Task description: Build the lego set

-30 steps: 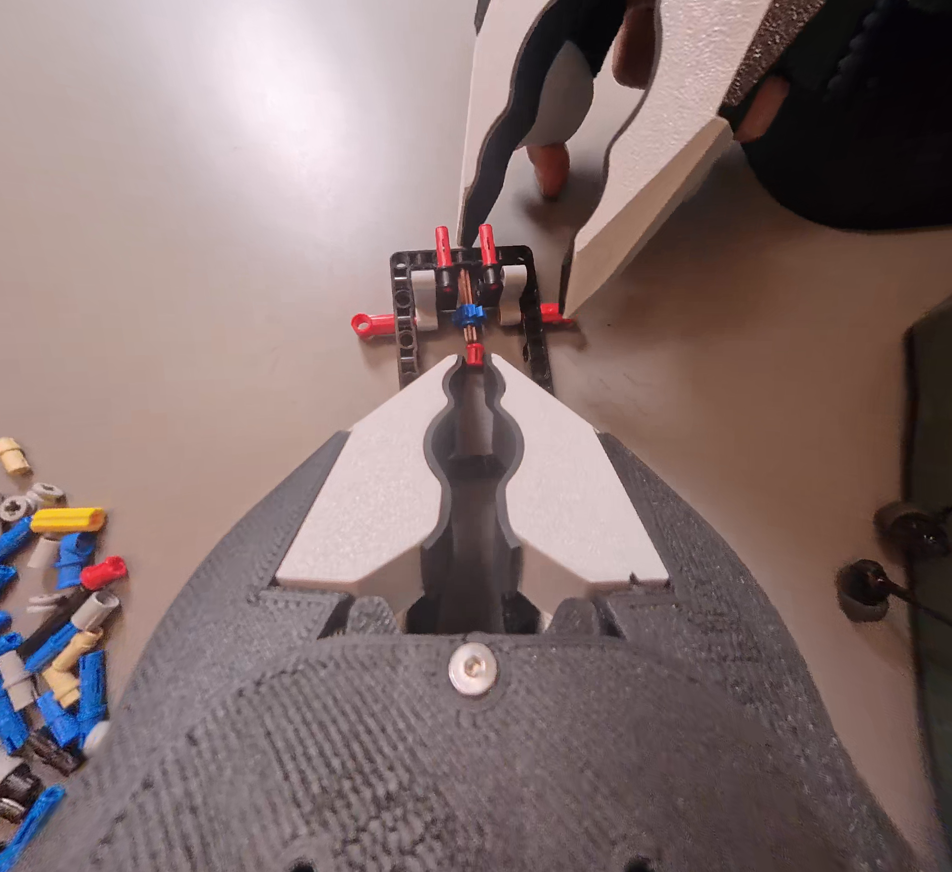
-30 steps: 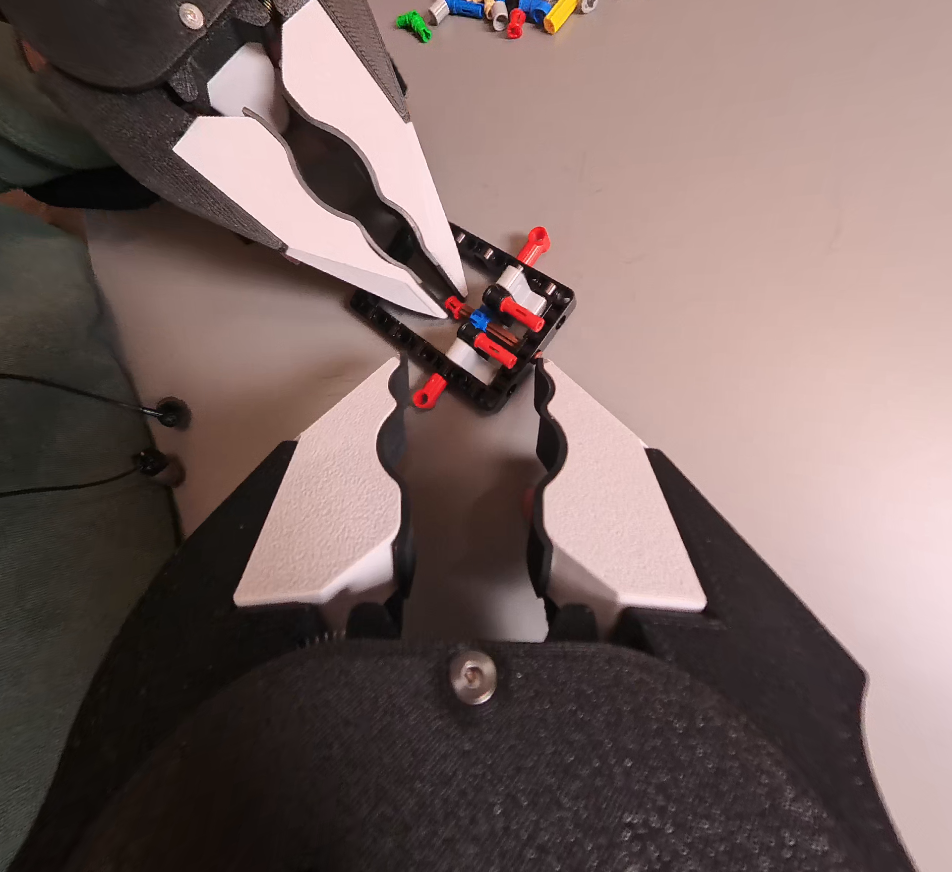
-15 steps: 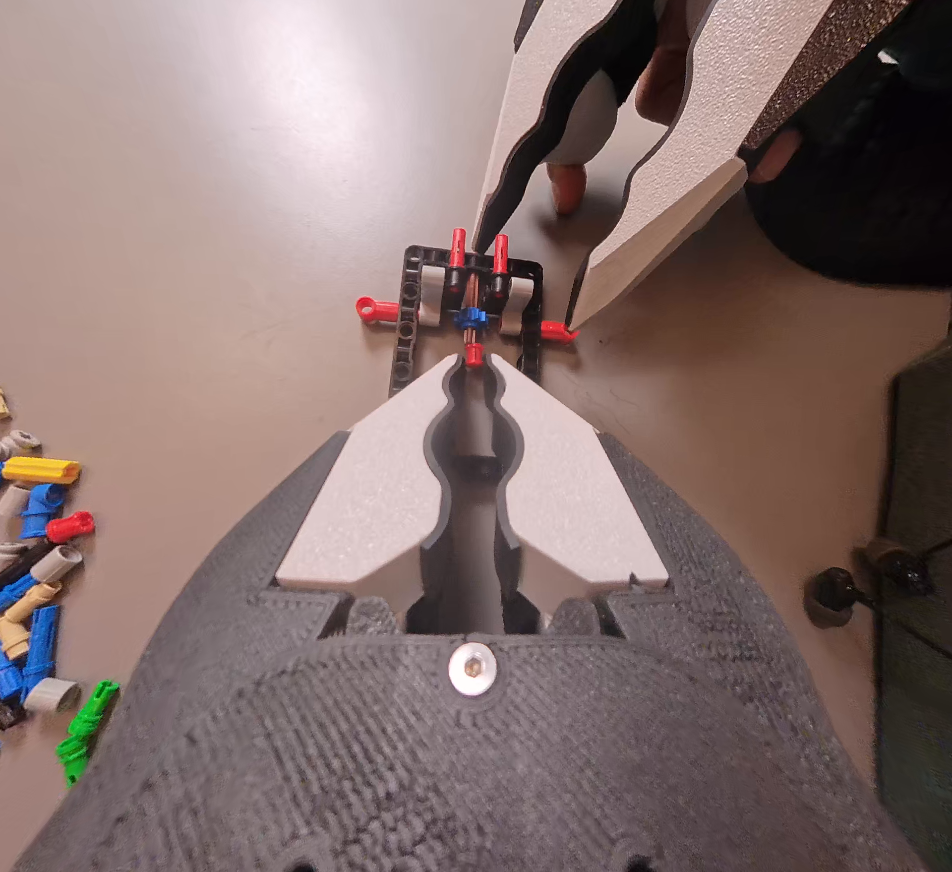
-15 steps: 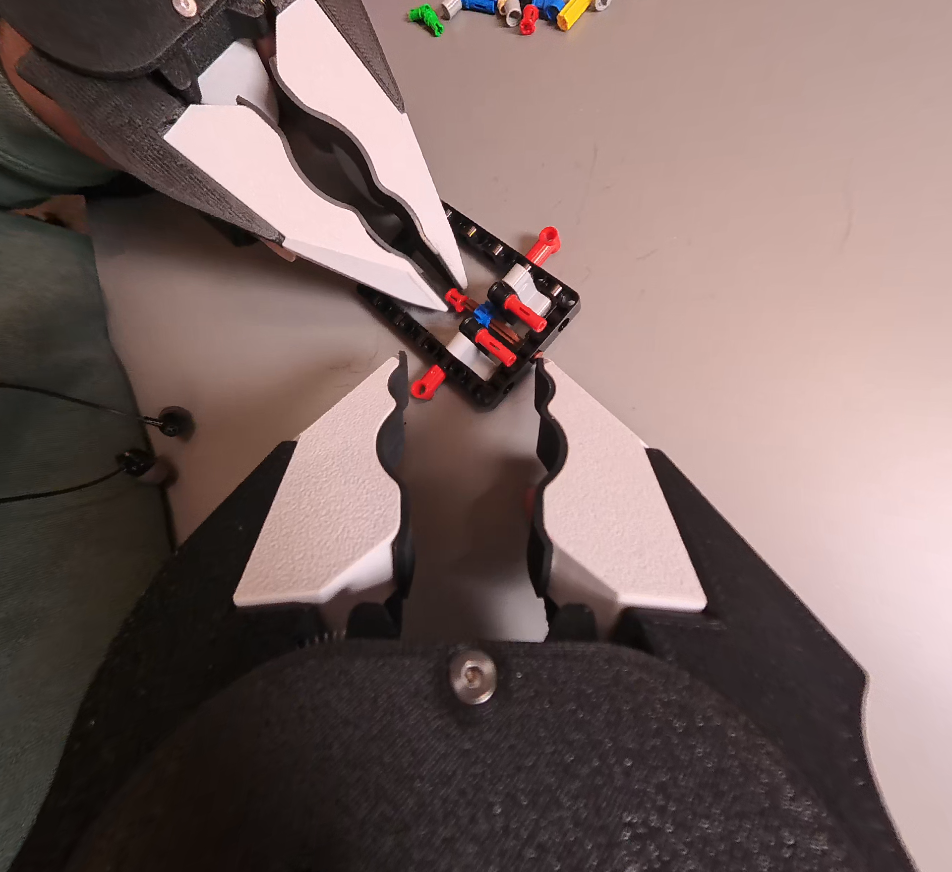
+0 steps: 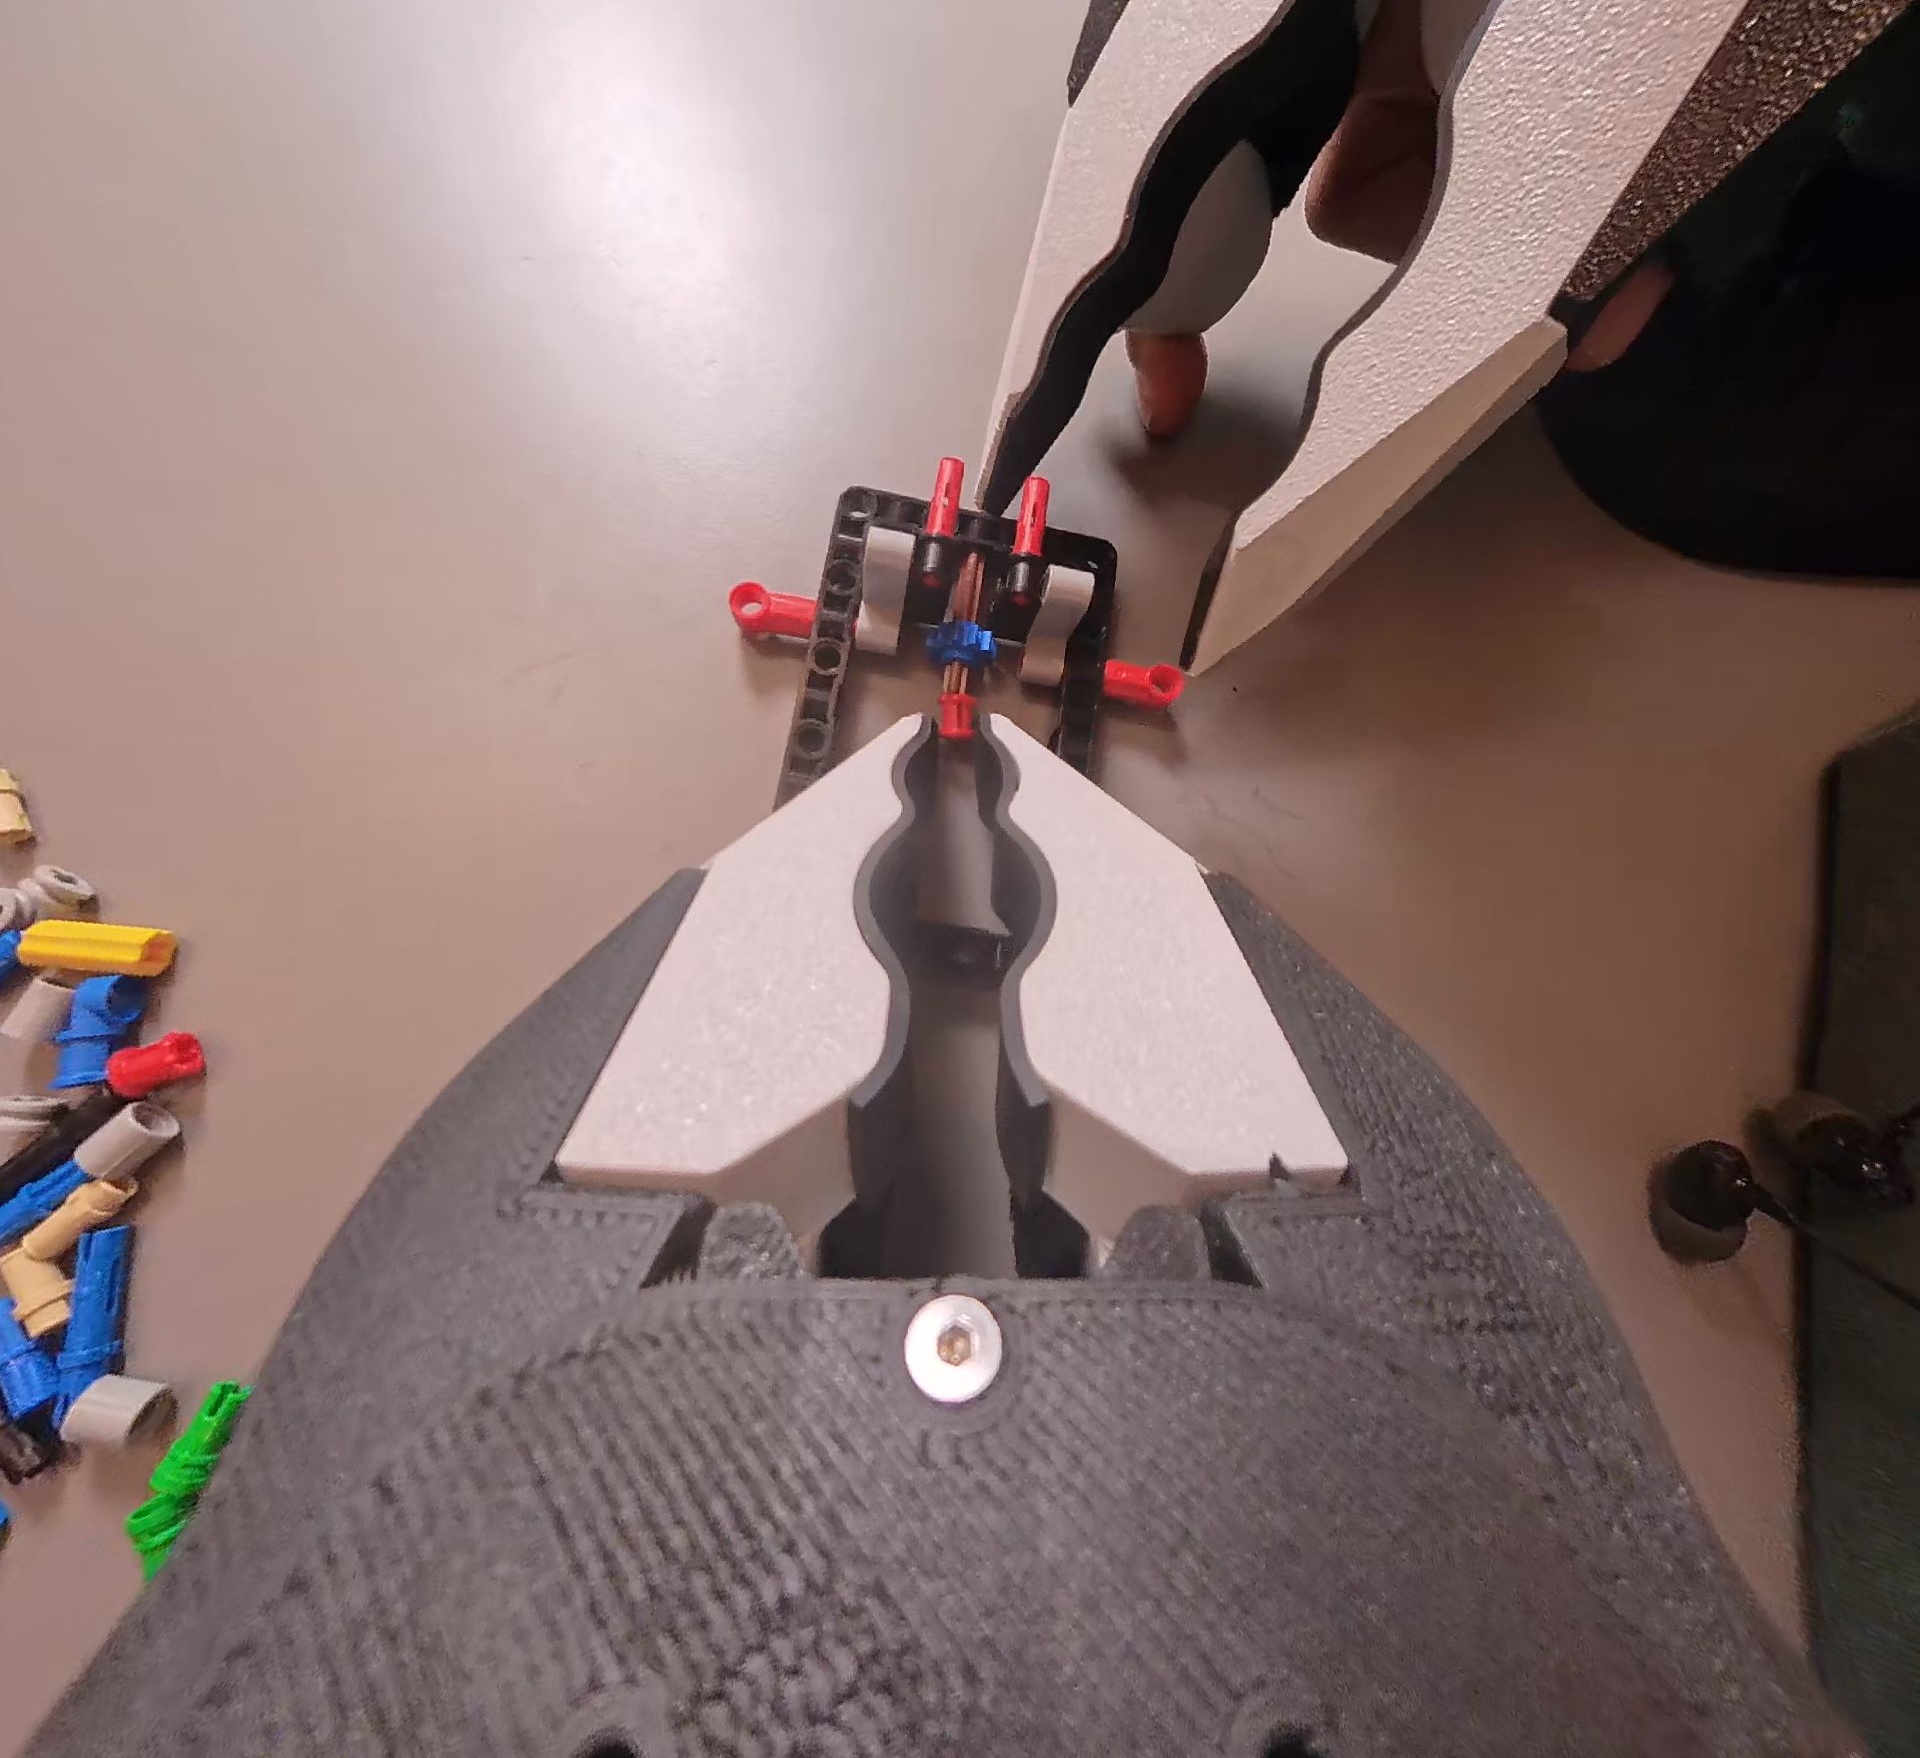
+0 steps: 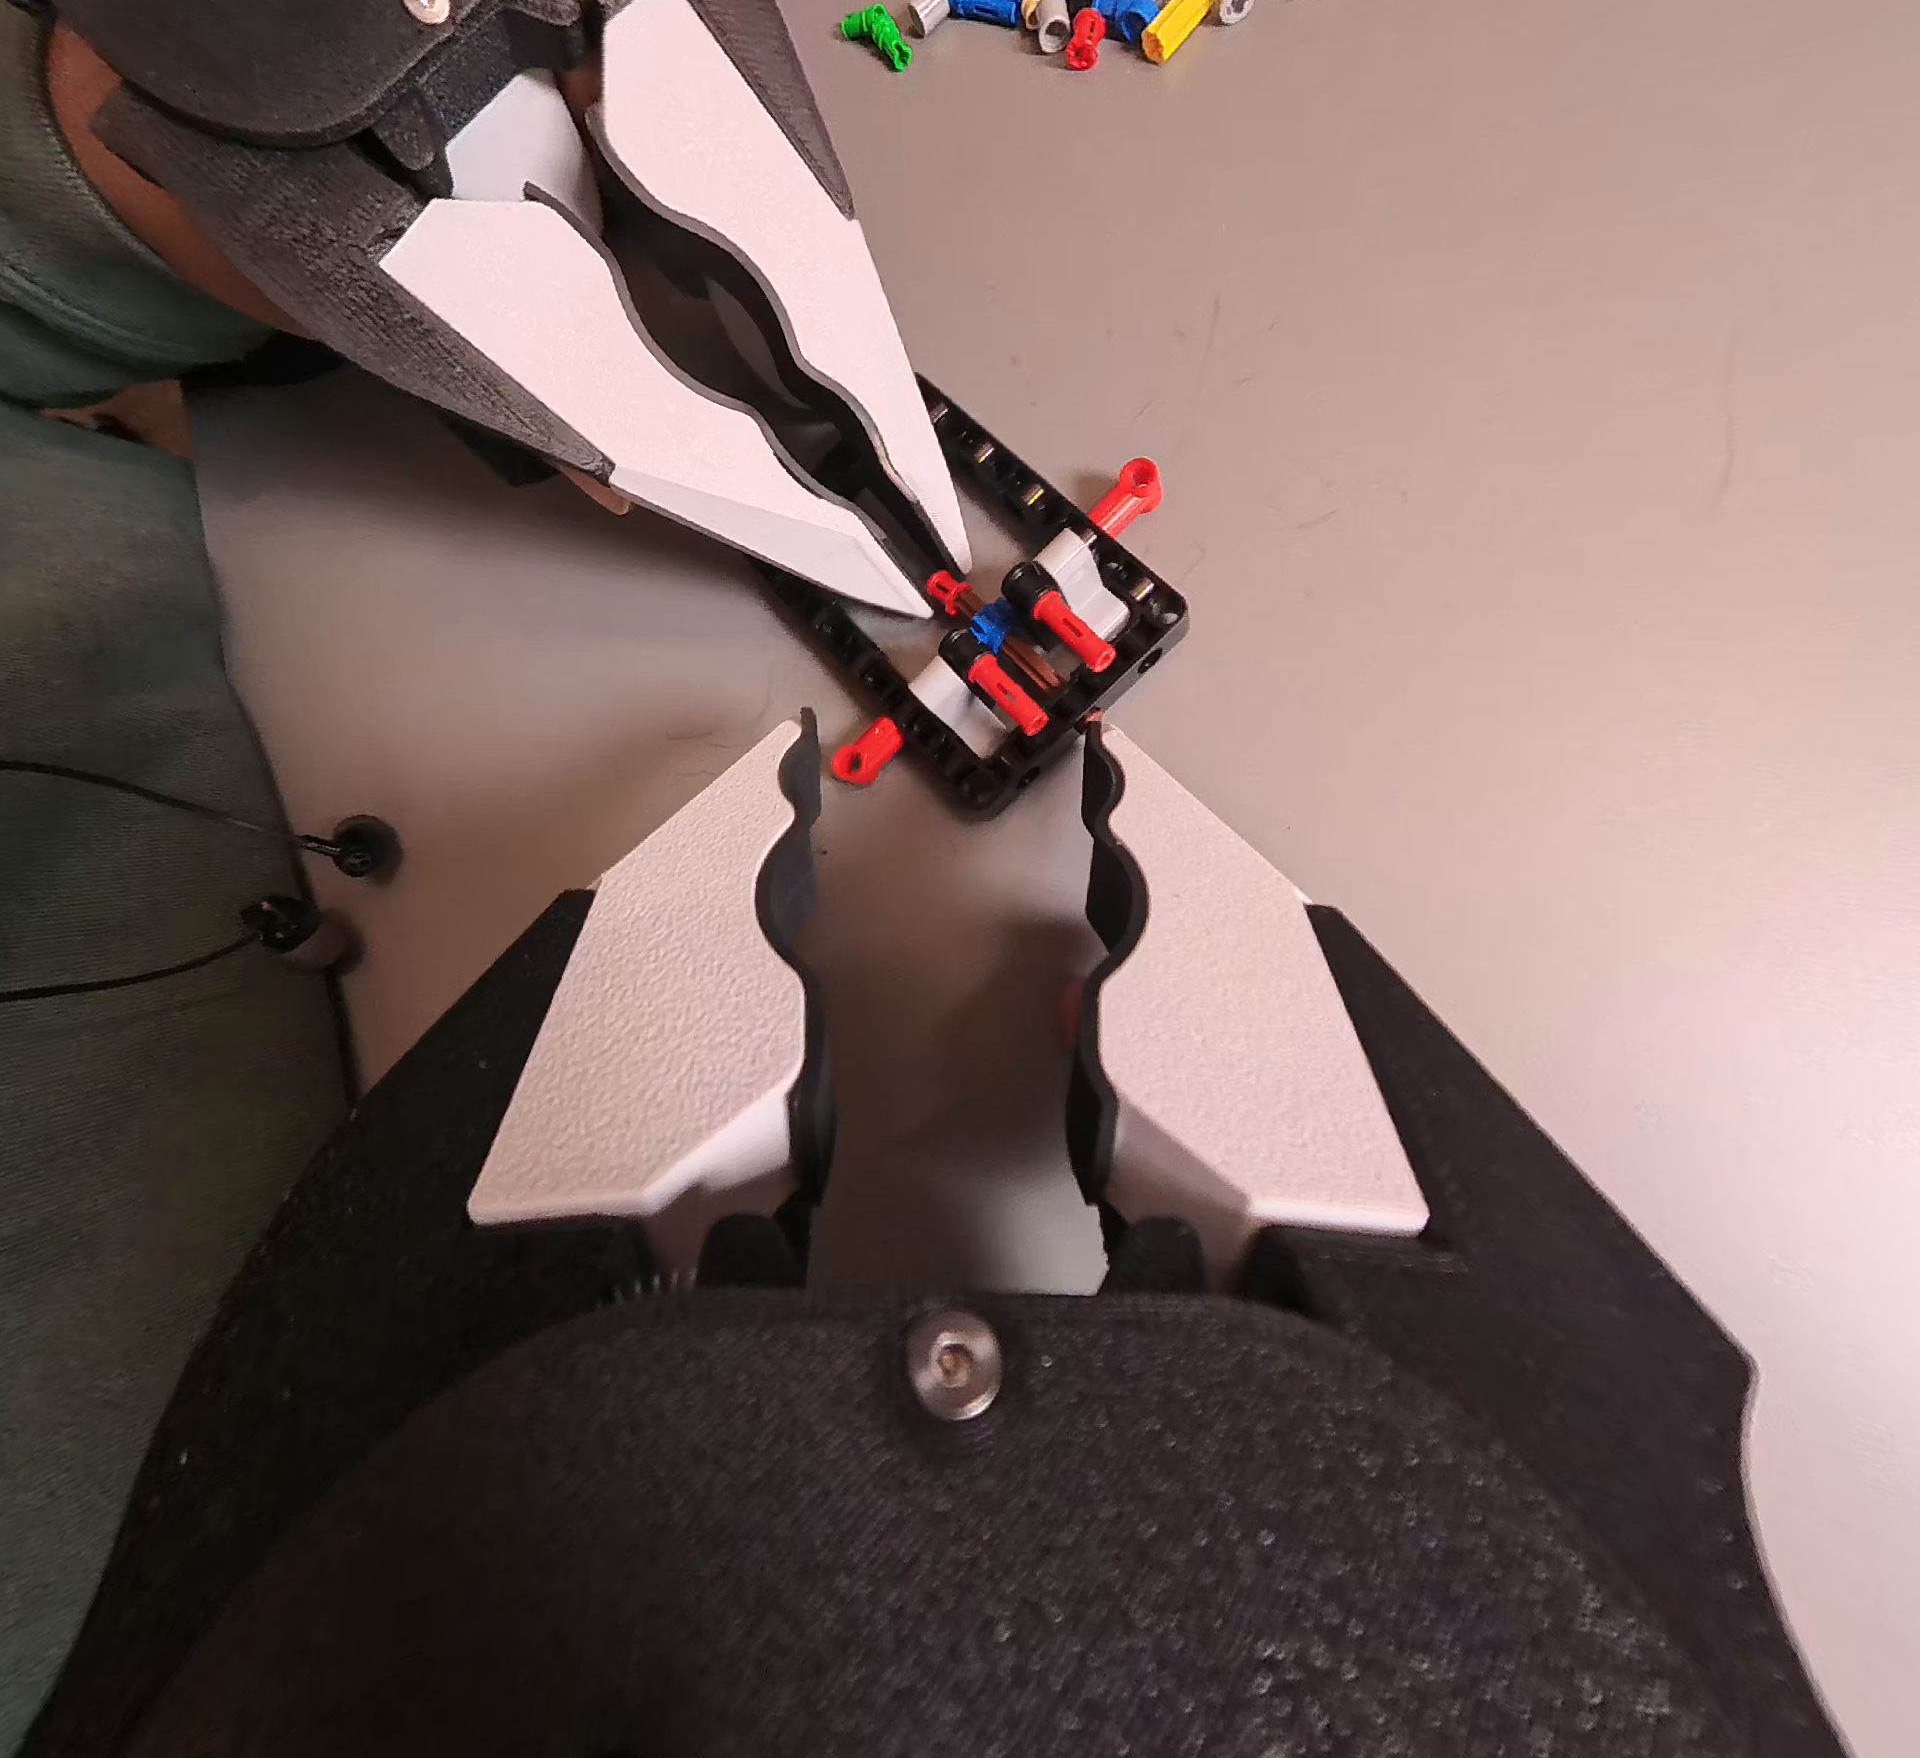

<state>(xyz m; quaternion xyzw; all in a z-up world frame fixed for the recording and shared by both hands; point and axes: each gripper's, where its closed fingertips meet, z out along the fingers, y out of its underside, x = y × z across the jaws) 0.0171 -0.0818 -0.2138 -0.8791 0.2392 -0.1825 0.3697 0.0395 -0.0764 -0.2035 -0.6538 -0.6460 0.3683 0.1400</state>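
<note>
- The pile of loose pieces [image 5: 83, 1178] lies at the left edge of the left wrist view, well apart from the build; more of it shows than half a second ago, about as much as a second ago.
- The left gripper [image 5: 958, 729] has its tips pinched on the red bush [image 5: 956, 713] at the near end of the brown axle [image 5: 968, 602], as in the earlier frames.
- The black frame [image 5: 831, 659] rests flat on the grey table [image 5: 416, 254], with red pins sticking out of both sides; it has barely shifted in the view.
- The right gripper [image 6: 940, 742] is spread wide, holding nothing; one tip sits at the frame's far corner, the other just beside the right-hand red pin [image 5: 1143, 680], a touch closer than before.
</note>
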